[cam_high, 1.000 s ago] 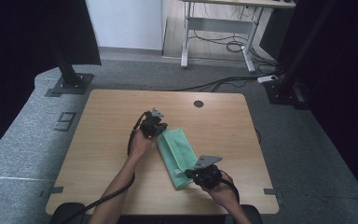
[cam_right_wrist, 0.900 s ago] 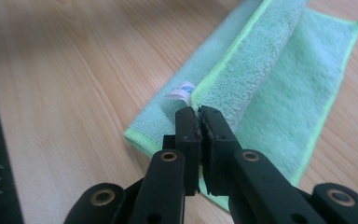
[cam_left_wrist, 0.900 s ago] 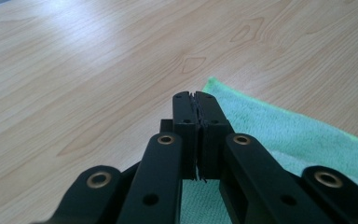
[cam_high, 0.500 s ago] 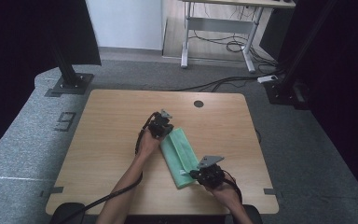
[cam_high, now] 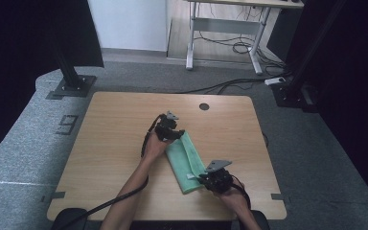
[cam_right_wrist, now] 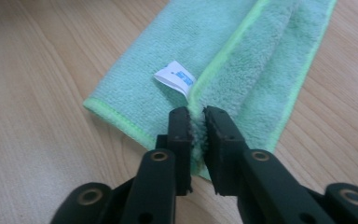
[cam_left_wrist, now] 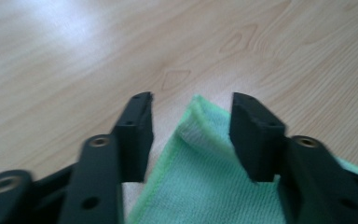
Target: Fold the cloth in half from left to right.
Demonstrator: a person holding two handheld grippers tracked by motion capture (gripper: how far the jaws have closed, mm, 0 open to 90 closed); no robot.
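Left hand-held gripper just opened, green cloth lying between jaws

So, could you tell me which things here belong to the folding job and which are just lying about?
In the job:
- green cloth, folded on the table
- left gripper, jaws just opened, cloth corner between them
- right gripper, pinching the cloth's near edge

Lying about:
- white desk behind
- floor cables
- black stand base

High view looks down; both gripper views closely share the green cloth.
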